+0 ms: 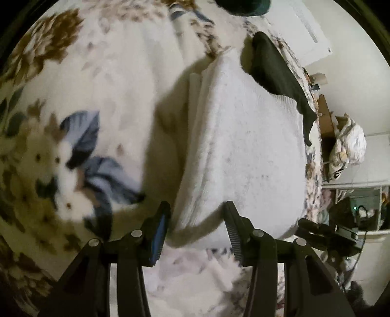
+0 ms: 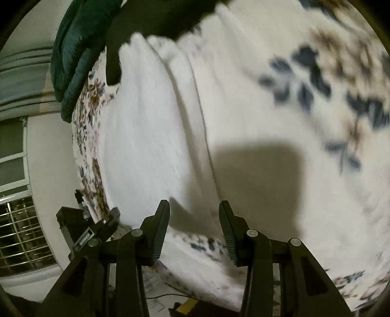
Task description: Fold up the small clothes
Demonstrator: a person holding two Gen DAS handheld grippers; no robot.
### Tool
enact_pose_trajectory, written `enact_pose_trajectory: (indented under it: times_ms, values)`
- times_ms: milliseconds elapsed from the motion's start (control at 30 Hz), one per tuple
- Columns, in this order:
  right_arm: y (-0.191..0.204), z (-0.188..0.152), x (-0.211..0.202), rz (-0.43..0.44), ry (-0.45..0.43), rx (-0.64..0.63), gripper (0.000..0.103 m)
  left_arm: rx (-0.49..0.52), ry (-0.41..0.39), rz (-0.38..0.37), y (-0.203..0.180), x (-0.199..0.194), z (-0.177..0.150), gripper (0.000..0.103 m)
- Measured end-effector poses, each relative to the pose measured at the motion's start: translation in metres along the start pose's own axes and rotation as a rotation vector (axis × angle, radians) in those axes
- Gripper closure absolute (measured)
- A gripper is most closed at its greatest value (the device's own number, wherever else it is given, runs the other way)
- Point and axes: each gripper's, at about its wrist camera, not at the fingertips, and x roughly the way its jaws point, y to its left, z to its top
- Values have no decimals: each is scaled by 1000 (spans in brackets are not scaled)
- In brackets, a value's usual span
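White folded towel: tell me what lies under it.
The white towel rests on the floral blanket, which shows around it. A dark garment lies at its far edge. Anything beneath its middle is hidden.

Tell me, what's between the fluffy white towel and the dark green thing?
A long dark sock-like cloth lies between the folded white fluffy towel and the dark green velvety fabric, on the floral blanket. The left wrist view shows it best.

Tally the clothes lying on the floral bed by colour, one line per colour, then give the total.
White: 1, the folded white cloth
Black: 1, the black garment beyond it
Dark green: 1, the dark green garment at the bed's far edge
Total: 3
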Motion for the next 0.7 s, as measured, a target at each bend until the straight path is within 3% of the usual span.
enact_pose_trajectory:
  times_ms: [67,100,167,233,333,400,500,567,600,633,667,700]
  values:
    - [6,-7,14,-23,-2,-44,59,36,-19,31,-9,4,3,66]
    - [7,-10,18,-29,-6,-65,60,42,-30,29,-12,2,4,90]
    - [10,-14,18,-52,-40,-72,90,53,-67,57,-16,-9,8,92]
    - [15,-13,10,-77,-68,-77,95,41,-91,61,-10,-17,11,93]
    - [11,-8,-4,-170,-110,-32,97,8,-33,90,19,-1,9,96]
    - [-3,-3,7,-224,-78,6,97,-29,11,77,34,9,6,96]
    - [-6,2,20,-190,-8,-1,95,-25,2,64,28,-6,11,91]
    - [1,9,13,-152,12,-27,88,-27,-10,20,21,-19,17,84]
    - [0,12,9,-129,22,-29,81,-28,-25,13,19,-24,19,72]
    - [-1,16,4,-116,22,-29,57,-26,-38,-6,19,-27,23,57]
    - [-2,19,-3,-98,1,-34,40,-28,-50,-31,19,-27,28,50]
    - [-4,25,-9,-71,-21,-39,35,-40,-63,-46,20,-24,35,45]
